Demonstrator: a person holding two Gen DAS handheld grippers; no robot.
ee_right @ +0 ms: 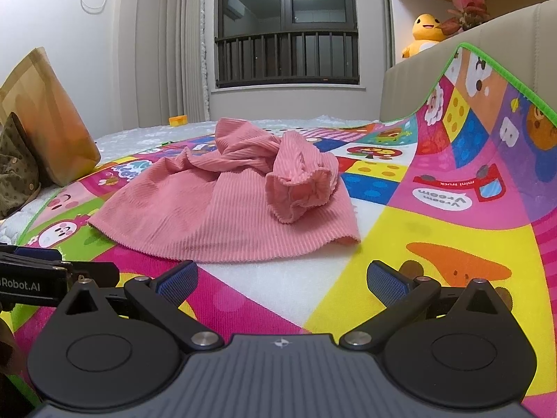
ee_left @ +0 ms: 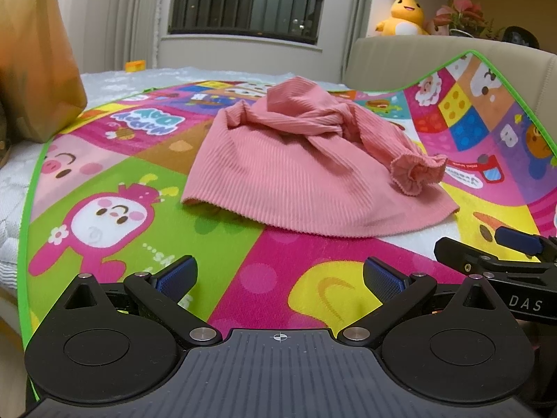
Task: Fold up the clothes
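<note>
Jaws of both the left gripper [ee_left: 280, 277] and right gripper [ee_right: 282, 280] gape empty, short of the pink ribbed garment [ee_left: 296, 170] lying crumpled, sleeves twisted, on the play mat [ee_left: 139, 216]; folding seems unstarted.

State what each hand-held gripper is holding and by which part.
Nothing is held. The left hand-held gripper and right hand-held gripper are both open, short of the crumpled pink garment on the play mat.
</note>
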